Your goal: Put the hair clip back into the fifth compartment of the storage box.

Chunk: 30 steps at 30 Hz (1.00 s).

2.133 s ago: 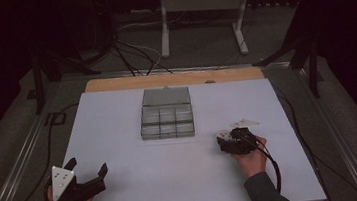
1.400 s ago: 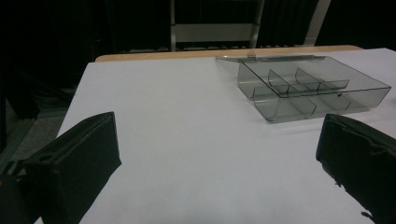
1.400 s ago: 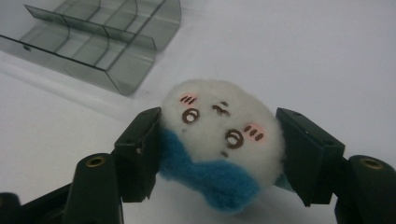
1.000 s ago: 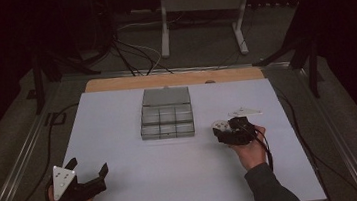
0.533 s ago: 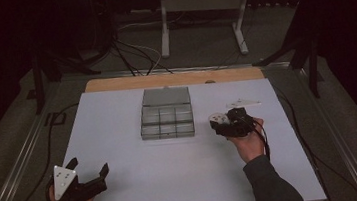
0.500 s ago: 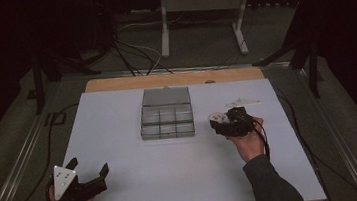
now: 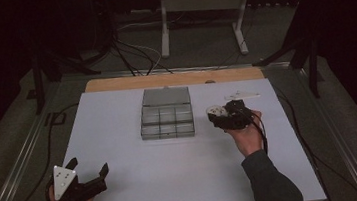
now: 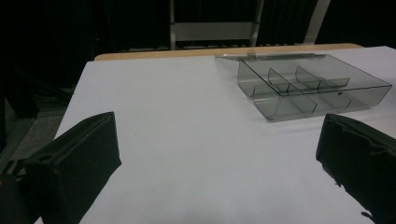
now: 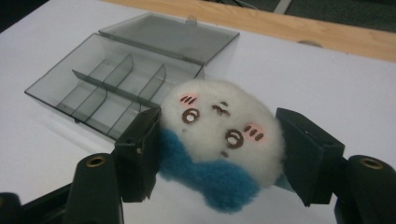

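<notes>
While box (image 7: 167, 119) lies open — right tool (image 9: 219, 154) grips plush (image 9: 219, 149).

left gripper (image 7: 90, 179) jaws wide apart, right gripper (image 9: 219, 154) clamped

White-and-blue plush toy (image 9: 219, 147) between the jaws, beside the open, empty grey compartment box (image 9: 112, 84).

A white flat object (image 7: 242, 95), hard to identify, lies near the table's (image 7: 118, 117) far-right edge.
</notes>
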{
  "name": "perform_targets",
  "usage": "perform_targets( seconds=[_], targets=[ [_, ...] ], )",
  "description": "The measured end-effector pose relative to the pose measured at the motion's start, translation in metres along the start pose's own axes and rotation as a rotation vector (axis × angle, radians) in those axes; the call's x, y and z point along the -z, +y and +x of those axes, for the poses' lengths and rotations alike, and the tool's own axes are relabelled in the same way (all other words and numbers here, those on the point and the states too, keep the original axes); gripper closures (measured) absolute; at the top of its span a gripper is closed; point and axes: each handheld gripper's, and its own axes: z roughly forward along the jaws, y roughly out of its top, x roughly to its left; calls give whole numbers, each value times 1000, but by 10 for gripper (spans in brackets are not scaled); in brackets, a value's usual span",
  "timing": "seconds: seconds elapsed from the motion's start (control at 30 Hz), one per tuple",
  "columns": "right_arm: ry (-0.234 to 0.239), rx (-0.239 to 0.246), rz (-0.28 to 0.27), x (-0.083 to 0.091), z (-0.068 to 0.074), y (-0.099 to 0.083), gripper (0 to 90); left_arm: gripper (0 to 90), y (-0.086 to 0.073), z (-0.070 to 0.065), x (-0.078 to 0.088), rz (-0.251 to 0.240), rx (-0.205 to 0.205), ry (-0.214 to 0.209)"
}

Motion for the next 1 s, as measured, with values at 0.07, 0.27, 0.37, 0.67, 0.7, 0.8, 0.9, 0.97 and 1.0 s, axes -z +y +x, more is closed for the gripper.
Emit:
perform_targets(
  seconds=[0.07, 0.27, 0.37, 0.67, 0.7, 0.8, 0.9, 0.97, 1.0],
  targets=[
    [-1, 9, -7, 0, 1, 4, 340, 5, 0, 0, 0, 1, 0, -1],
    [4, 21, -14, -3, 3, 13, 340, 5, 0, 0, 0, -1, -1, -1],
    [6, 23, -17, -4, 4, 16, 340, 5, 0, 0, 0, -2, 1, 0],
    [22, 42, -19, -14, 12, 24, 340, 5, 0, 0, 0, -3, 2, 0],
    [25, 42, -20, -15, 12, 25, 340, 5, 0, 0, 0, -3, 2, 0],
    [27, 40, -21, -18, 13, 27, 340, 5, 0, 0, 0, -3, 3, 0],
    [26, 44, -25, -20, 13, 28, 340, 5, 0, 0, 0, -3, 2, 0],
    [24, 41, -23, -24, 13, 30, 340, 5, 0, 0, 0, -1, 1, -1],
    [24, 41, -21, -24, 13, 30, 340, 5, -1, 0, 0, -1, 1, -2]
  ],
)
